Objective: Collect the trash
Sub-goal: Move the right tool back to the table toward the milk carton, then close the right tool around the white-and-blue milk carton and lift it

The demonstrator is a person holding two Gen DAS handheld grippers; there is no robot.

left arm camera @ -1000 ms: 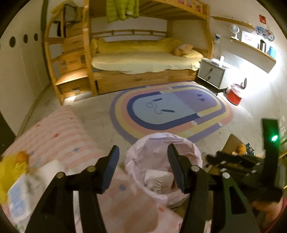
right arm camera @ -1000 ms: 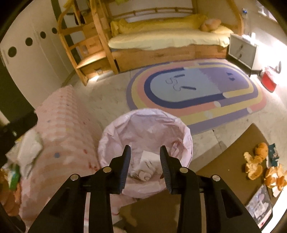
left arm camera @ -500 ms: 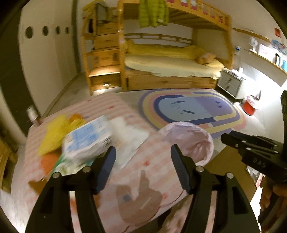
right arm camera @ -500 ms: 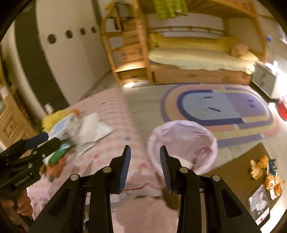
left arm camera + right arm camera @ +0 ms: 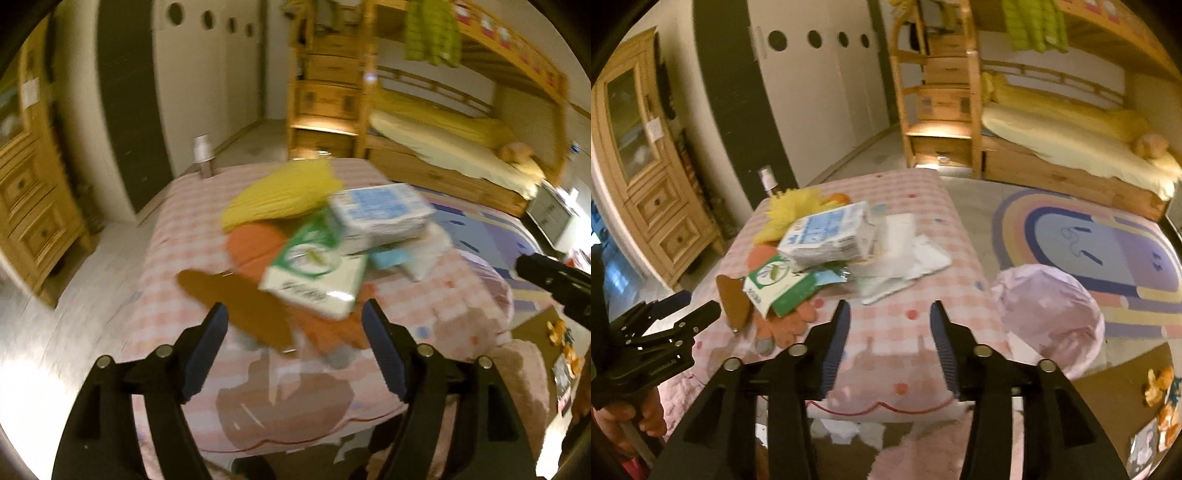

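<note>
A heap of trash lies on a pink checked cushioned table (image 5: 908,317): a blue-and-white packet (image 5: 827,232) (image 5: 380,212), a green-and-white carton (image 5: 779,286) (image 5: 317,266), white paper sheets (image 5: 908,251), a brown card (image 5: 240,306) and yellow and orange pieces (image 5: 280,195). A bin with a pink liner (image 5: 1049,314) stands right of the table. My left gripper (image 5: 295,347) is open and empty, just short of the heap. My right gripper (image 5: 888,343) is open and empty, over the table's near part, with the white paper ahead of it.
A spray bottle (image 5: 203,155) stands at the table's far corner. More orange scraps and paper (image 5: 1160,398) lie on a brown mat at the lower right. A rainbow rug (image 5: 1100,243), a wooden bunk bed (image 5: 1052,140) and a wooden cabinet (image 5: 653,177) surround the table.
Both grippers have swung left, away from the pink-lined bin and over to the trash heap on the table. The right gripper's jaws have opened wider. Nothing was picked up.
</note>
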